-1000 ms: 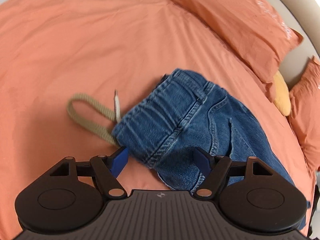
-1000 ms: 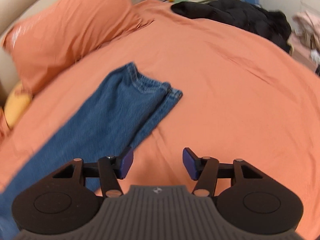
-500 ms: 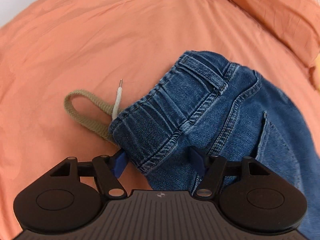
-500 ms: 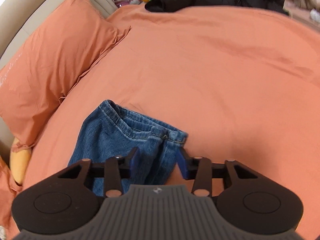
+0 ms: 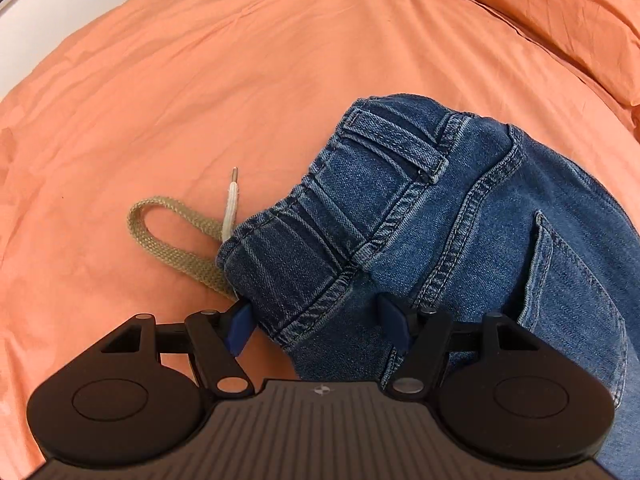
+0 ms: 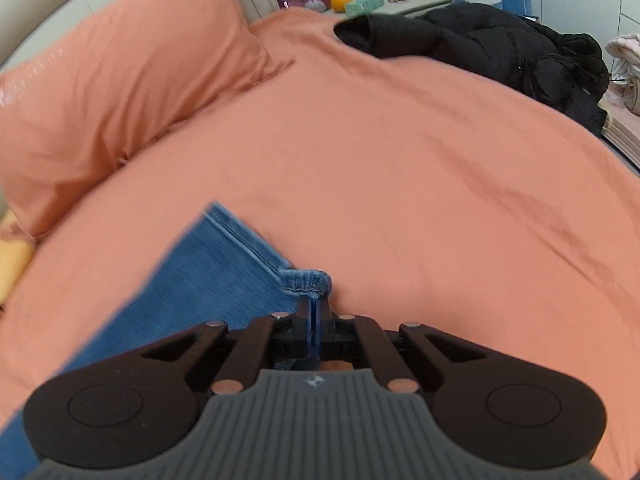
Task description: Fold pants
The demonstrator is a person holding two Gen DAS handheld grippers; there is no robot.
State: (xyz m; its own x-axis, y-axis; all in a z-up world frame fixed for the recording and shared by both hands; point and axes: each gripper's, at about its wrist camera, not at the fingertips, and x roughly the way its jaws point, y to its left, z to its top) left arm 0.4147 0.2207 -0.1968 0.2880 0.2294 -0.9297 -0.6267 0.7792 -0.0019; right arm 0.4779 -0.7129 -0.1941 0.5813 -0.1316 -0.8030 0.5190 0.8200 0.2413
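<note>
Blue denim pants lie on an orange bed. In the left wrist view their waistband (image 5: 360, 216) with a belt loop fills the middle, and a khaki drawstring (image 5: 172, 236) loops out to its left. My left gripper (image 5: 316, 328) is open, its blue pads on either side of the waistband corner. In the right wrist view the pant legs (image 6: 192, 280) run to the lower left. My right gripper (image 6: 314, 320) is shut on the hem corner (image 6: 306, 280), which bunches up above the pads.
Orange pillows (image 6: 120, 80) lie at the bed's head, with a yellow cushion (image 6: 12, 264) beside them. A black jacket (image 6: 480, 44) lies at the far side of the bed. A nightstand (image 6: 400, 0) holds small items. The orange sheet (image 6: 440, 200) spreads to the right.
My right gripper moved onto the pant hem and shut on its corner. My left gripper came closer to the waistband, still open around its corner.
</note>
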